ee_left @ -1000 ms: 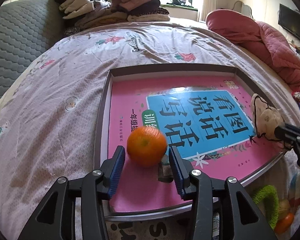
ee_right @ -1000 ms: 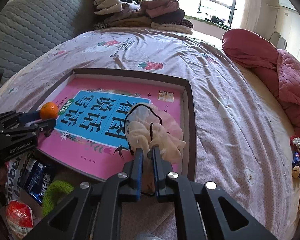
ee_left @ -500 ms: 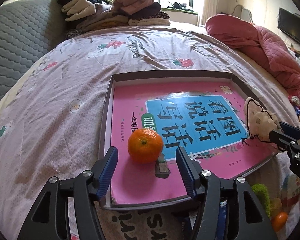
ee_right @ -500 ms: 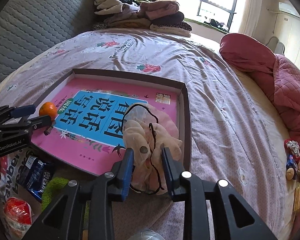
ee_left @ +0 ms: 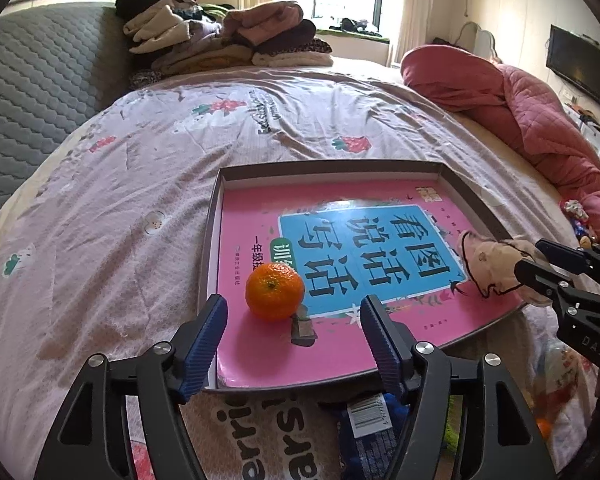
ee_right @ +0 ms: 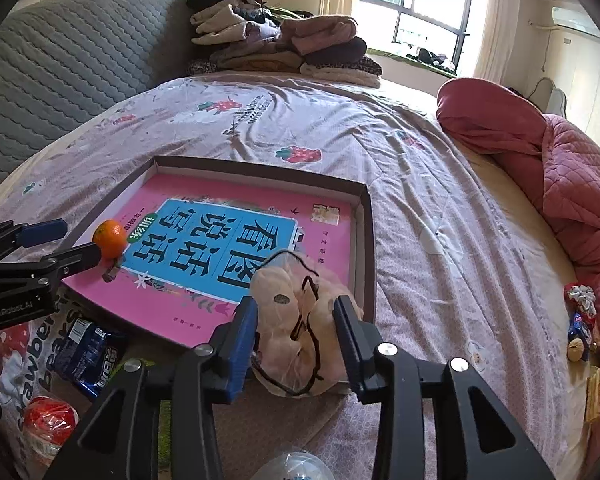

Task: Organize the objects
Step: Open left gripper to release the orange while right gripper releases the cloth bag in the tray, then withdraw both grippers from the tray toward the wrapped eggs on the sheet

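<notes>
- Mandarin orange (ee_left: 275, 297) resting on the pink book (ee_left: 340, 264) inside the shallow tray (ee_left: 210, 240), near its front left corner, a small grey clip-like piece just beside it.
- Left tongs (ee_left: 294, 340) wide and opening, pads clear of the fruit on both sides; apparently a release after setting it down.
- Beige mesh pouch with black cord (ee_right: 300, 320) slumped over the tray's front right corner, half on the rim.
- Right tongs (ee_right: 296, 332) opening, pouch between the pads and no longer squeezed, probably let go there.
- Snack packets (ee_right: 88, 354) and a red-capped item crowded at the bed's (ee_right: 420, 200) near edge, likely waiting to be sorted.
</notes>
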Motion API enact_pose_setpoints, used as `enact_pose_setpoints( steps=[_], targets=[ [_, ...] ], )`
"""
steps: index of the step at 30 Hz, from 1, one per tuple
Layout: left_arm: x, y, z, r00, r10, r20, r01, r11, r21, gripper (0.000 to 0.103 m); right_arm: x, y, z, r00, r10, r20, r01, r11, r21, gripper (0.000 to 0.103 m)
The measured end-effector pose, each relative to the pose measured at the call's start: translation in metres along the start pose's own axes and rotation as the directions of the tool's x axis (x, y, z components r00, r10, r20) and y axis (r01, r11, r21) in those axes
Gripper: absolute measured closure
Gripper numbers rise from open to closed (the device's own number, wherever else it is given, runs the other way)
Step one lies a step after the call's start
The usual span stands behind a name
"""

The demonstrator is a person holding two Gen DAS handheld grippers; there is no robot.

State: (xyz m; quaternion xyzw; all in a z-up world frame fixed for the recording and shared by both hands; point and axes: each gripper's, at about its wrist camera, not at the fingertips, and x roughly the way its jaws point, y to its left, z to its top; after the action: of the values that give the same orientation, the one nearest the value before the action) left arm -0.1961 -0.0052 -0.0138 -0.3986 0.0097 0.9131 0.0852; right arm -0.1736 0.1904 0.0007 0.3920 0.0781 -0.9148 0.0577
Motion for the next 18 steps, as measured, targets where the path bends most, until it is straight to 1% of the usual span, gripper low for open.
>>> enact_pose_setpoints(
  steps=[2,5,7,9,18],
  targets=[
    [-0.003,0.0,0.0,1.0,0.0,0.007,0.0,1.0,0.0,0.032,-0.003,-0.001,0.002,1.0,0.009,0.019,-0.009,1.0,0.001,0.062],
    [-0.01,0.0,0.002,1.0,-0.008,0.019,0.008,1.0,-0.008,0.032,-0.012,-0.002,0.007,0.997,0.016,0.078,-0.015,1.0,-0.006,0.061],
    [-0.012,0.001,0.002,1.0,-0.013,0.025,0.013,1.0,-0.012,0.032,-0.016,-0.002,0.013,0.994,0.009,0.113,-0.007,1.0,-0.019,0.055],
    [-0.015,0.0,0.003,0.999,-0.016,0.032,0.016,1.0,-0.012,0.032,-0.02,-0.003,0.019,0.989,0.009,0.145,-0.008,1.0,-0.01,0.054],
    [-0.028,-0.001,0.006,0.998,-0.021,0.059,0.022,1.0,-0.017,0.032,-0.033,-0.019,0.026,0.982,0.019,0.189,-0.028,0.999,0.041,0.054]
  ],
)
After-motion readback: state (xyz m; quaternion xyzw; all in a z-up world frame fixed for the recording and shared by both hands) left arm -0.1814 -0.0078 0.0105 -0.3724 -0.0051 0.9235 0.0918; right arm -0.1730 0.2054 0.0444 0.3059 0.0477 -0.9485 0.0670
